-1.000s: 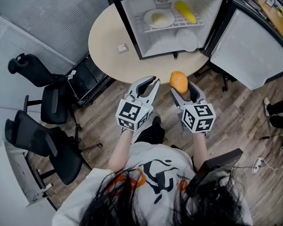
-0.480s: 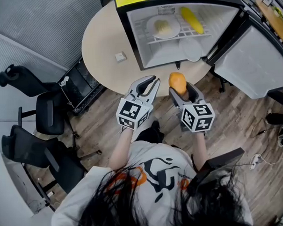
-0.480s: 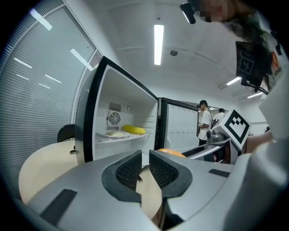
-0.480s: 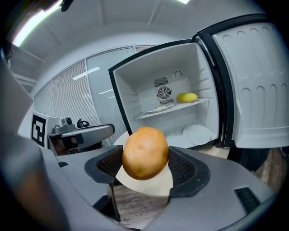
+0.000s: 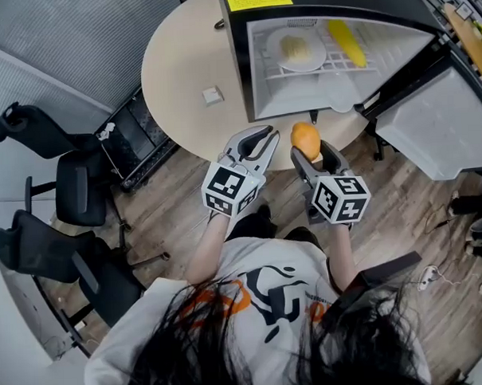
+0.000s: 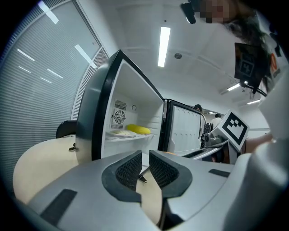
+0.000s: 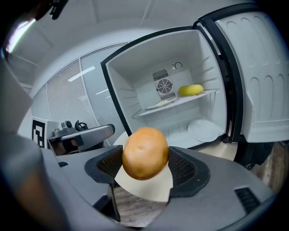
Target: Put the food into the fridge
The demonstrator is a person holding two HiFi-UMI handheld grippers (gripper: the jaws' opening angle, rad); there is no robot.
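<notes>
"Both grippers have drawn up to the table [image 5: 179, 63]; the potato [image 5: 305, 139] now sits at its edge."

"Held how?"

"Clamped in the right gripper [image 5: 312, 151], jaws wide, long axis roughly upright. The left gripper [image 5: 258, 137] is pinched nearly closed, empty."

"And the fridge [image 5: 237, 60]?"

"Open, directly up-frame and slightly right, so the right hand is nearer. Only the right gripper view shows its floor clearly: a white plate [image 7: 204, 130] sits right, under the shelf [image 7: 180, 103]."

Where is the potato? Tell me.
Head view, centre: the potato is clamped in the right hand-held gripper at the table edge, before the open fridge.
</notes>
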